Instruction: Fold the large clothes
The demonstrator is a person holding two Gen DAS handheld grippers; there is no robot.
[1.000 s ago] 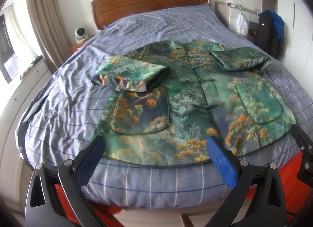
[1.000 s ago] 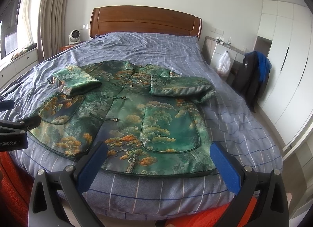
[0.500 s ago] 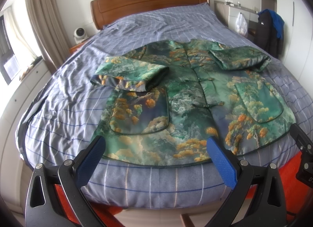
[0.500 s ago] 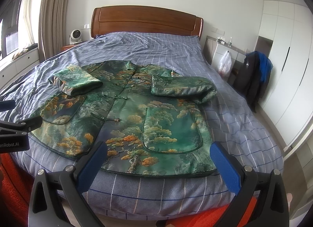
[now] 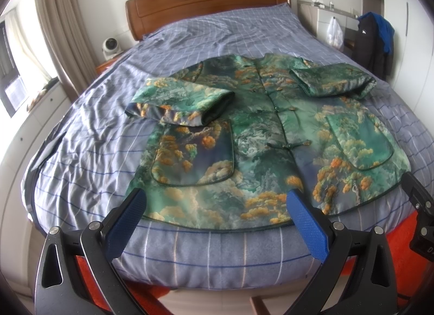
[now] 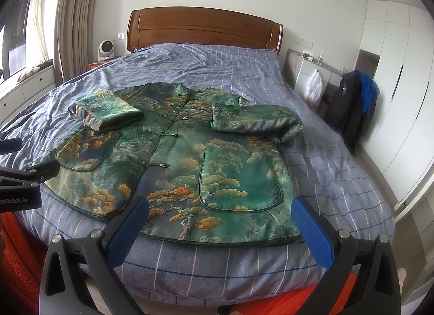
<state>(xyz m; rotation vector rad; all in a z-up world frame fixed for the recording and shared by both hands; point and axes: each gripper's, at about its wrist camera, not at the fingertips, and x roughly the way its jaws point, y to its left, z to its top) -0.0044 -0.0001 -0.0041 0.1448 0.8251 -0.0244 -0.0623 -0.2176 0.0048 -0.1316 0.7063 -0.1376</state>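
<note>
bed (image 6: 312,136) checked blue sheet | wooden headboard (image 6: 203,30) | white fan (image 6: 104,48) | plastic bag (image 6: 313,87) | dark jacket (image 6: 350,103)

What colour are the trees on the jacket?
Orange and green trees on the jacket, clearest in the right wrist view.

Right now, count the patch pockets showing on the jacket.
2: one pocket on the jacket's right front panel near the hem, the other pocket on the left panel, below the folded sleeve.

Glossy green satin jacket with orange-and-teal tree and cloud print (image 5: 260,136) (image 6: 173,163): spread flat, front up, on blue checked bed cover. Knot-button front closed. Both sleeves folded inward across chest. Two rounded patch pockets showing. Hem lies along foot edge of bed.
</note>
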